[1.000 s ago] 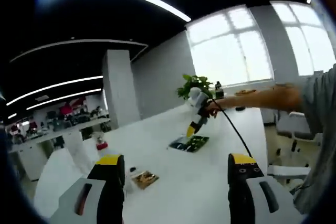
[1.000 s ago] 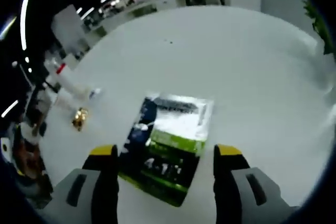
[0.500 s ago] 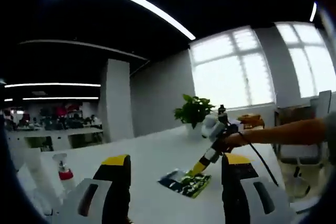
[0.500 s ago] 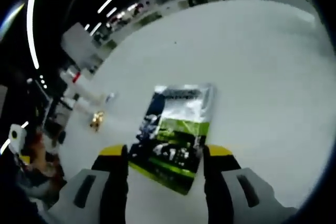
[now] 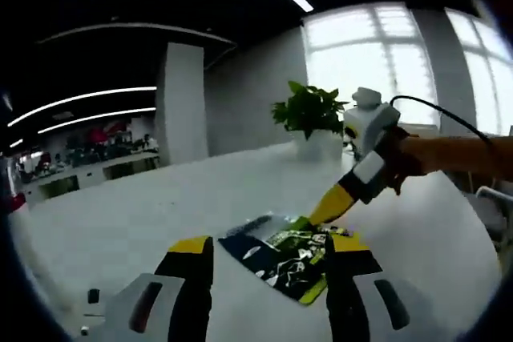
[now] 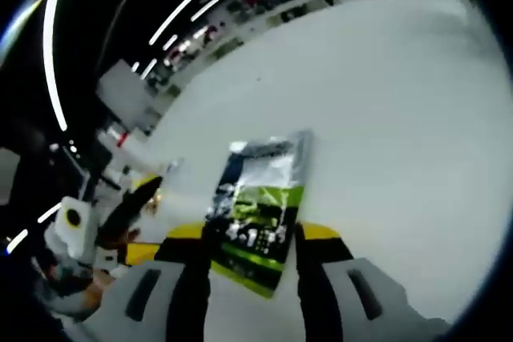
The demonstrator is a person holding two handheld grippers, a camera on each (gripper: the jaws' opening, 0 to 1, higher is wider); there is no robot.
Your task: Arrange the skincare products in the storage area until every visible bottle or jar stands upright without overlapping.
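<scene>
Left tongs (image 5: pixel 268 258): the two yellow-tipped jaws stand apart, one on each side of the near end of the packet. You can see the packet between them. They are not squeezing it, so they are let go.
Right tongs (image 6: pixel 250 238): the jaws are spread too, with the near end of the packet between their yellow tips. I cannot tell if the tips touch the packet. They are not pressed shut on it.
Right tongs in the left gripper view (image 5: pixel 341 198): they come in from the right, held by a hand (image 5: pixel 405 164). The yellow tip points down at the far edge of the packet. A black cable (image 5: pixel 437 114) runs off the top of them.
Left tongs in the right gripper view (image 6: pixel 132 202): they come in from the left, with a dark, yellow-tipped jaw pointing toward the packet.
Packet (image 5: pixel 284 252): a flat, shiny pouch, dark blue, green and silver, lying flat on the counter. In the right gripper view (image 6: pixel 258 202) it is long, with the silver end far away.
Counter (image 5: pixel 120 222): big, white and smooth.
Spray bottle (image 6: pixel 120 135): white with a red part, standing far off to the left in the right gripper view. It is small and blurry.
Plant (image 5: pixel 311 110): green leaves in a white pot, at the far side of the counter by the bright windows (image 5: pixel 361 46).
Pillar (image 5: pixel 183 102): white and tall, behind the counter.
</scene>
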